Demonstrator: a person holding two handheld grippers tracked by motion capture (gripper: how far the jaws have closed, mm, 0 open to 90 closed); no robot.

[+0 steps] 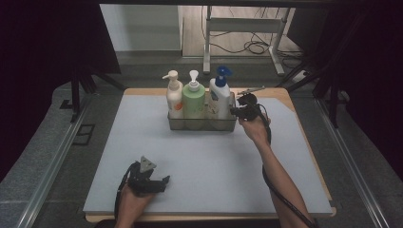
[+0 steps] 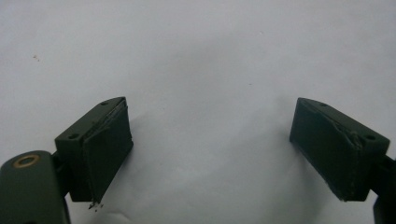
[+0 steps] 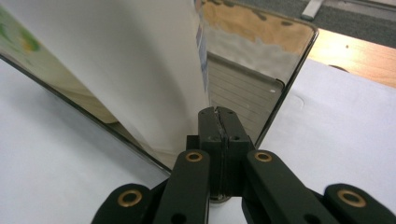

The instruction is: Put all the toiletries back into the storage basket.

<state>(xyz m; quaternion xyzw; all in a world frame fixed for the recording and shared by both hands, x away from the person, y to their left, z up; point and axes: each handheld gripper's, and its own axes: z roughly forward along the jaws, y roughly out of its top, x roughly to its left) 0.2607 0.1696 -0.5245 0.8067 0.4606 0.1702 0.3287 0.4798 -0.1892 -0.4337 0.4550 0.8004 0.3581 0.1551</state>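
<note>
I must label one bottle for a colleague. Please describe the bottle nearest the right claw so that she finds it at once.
At the far middle of the grey mat stands a clear tray with three pump bottles in a row. Take the white bottle at the row's right end, beside the right claw. It alone has a blue pump; its neighbours' pumps are white.

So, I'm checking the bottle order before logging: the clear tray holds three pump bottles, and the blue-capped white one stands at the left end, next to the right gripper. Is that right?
Not quite. The blue-capped white bottle stands at the right end of the clear tray, not the left; the high view shows it. The rest holds: three pump bottles, and the right gripper is beside that bottle.
</note>
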